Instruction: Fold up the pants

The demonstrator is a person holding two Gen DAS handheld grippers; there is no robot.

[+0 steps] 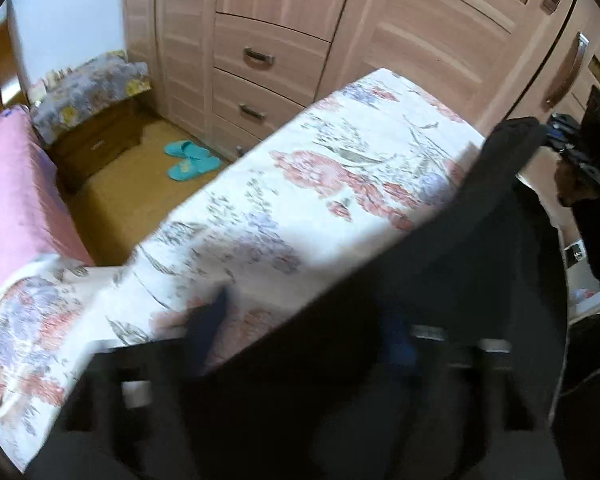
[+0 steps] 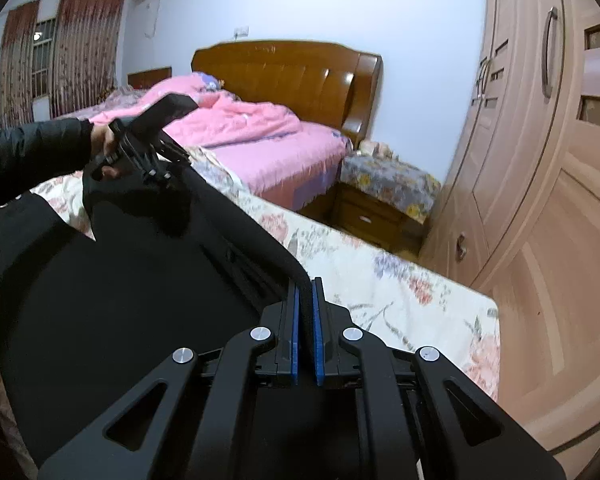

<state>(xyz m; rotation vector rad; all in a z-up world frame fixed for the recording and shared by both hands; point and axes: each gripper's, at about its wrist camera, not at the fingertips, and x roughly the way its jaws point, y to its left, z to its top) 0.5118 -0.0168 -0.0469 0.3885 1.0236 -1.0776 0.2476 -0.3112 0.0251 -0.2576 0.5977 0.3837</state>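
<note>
The black pants (image 2: 112, 280) lie on the flower-print bedspread (image 2: 400, 292), with one edge lifted off it. I see that edge run as a taut band from my right gripper (image 2: 306, 320) up to my left gripper (image 2: 172, 184).

Right gripper: jaws narrow, blue pads (image 2: 319, 344) pressed on the pants edge from both sides.

Left gripper: in its own blurred view the fingers are buried in dark cloth. I cannot tell whether the pads press on it. In the right wrist view a hand (image 2: 102, 140) in a dark sleeve (image 2: 32, 152) holds this tool above the pants.

Beyond the bedspread stands a bed with pink bedding (image 2: 268, 140) and a brown headboard (image 2: 292, 76). Beside the bedspread's far edge is a nightstand (image 2: 364, 216) under a floral cover. A pale wooden wardrobe (image 2: 540, 200) stands near the bedspread's corner. Teal slippers (image 1: 190, 160) lie on the floor between the bedspread and the wardrobe drawers (image 1: 260, 80).
</note>
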